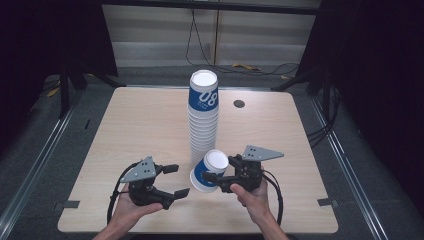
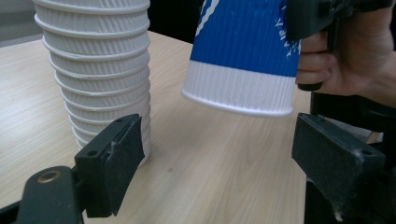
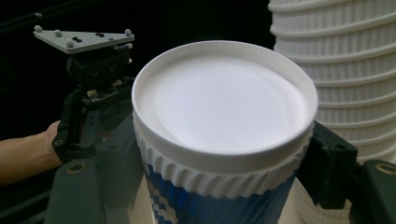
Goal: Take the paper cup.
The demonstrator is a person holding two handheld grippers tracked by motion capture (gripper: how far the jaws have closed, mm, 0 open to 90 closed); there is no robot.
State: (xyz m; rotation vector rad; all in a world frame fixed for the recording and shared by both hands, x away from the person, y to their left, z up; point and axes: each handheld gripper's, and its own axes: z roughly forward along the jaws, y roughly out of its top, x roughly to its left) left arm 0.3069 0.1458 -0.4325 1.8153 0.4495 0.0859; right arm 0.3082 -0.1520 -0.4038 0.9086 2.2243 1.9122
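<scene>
The single paper cup is showing a ribbed blue wall with white markings, a white ribbed band at its rim and a plain white bottom. The cup stack is showing white ribbed rims, its top cup blue with a white "08". The table is showing pale wood grain. Both grippers are showing black jaws and grey plates.

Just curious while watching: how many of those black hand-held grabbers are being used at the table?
2: the left gripper is open near the table's front edge; the right gripper clamps a blue and white cup beside the cup stack.
</scene>
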